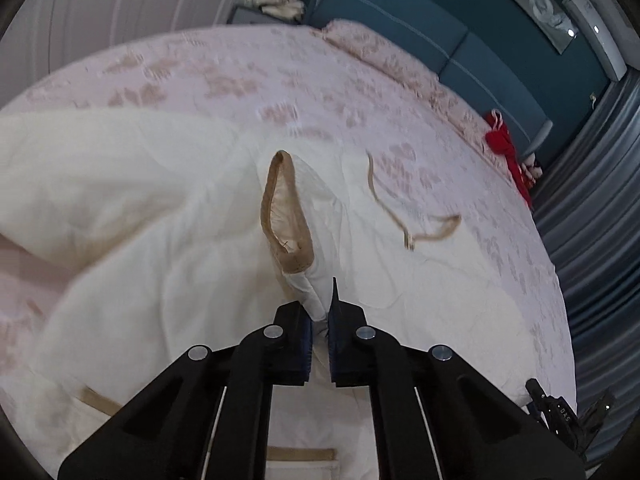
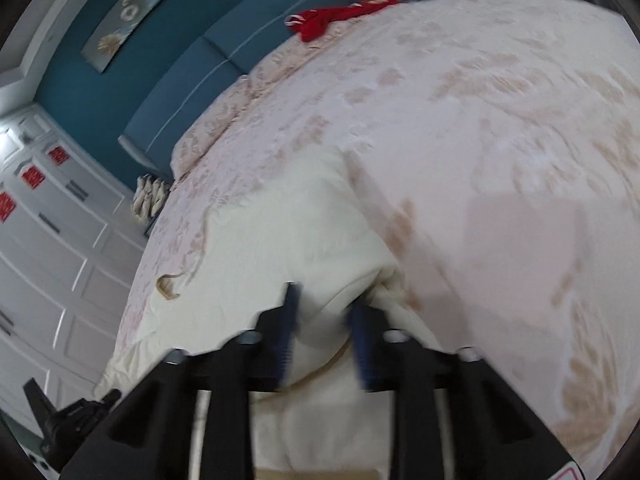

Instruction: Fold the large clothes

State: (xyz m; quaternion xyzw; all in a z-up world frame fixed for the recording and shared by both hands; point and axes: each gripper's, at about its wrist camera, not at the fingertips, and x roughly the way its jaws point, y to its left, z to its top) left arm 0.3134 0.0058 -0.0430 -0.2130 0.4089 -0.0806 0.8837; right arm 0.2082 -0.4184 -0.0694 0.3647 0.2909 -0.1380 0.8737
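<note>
A large cream padded garment [image 1: 160,200] lies crumpled on the bed, with a tan-trimmed opening [image 1: 286,216] standing up and a loose tan cord [image 1: 400,216] to its right. My left gripper [image 1: 318,308] is shut on a white fold of the garment just below that opening. In the right wrist view, which is blurred, the same cream garment [image 2: 272,220] bulges up between the blue pads of my right gripper [image 2: 324,312]. The jaws stand narrow and the fold fills the gap between them.
The bed's pink floral cover [image 1: 240,72] [image 2: 480,120] stretches beyond the garment. A red garment [image 1: 506,148] [image 2: 320,22] lies near the blue headboard [image 1: 400,12]. White wardrobe doors [image 2: 60,240], a grey curtain [image 1: 600,240] and a black device [image 1: 560,416] border the bed.
</note>
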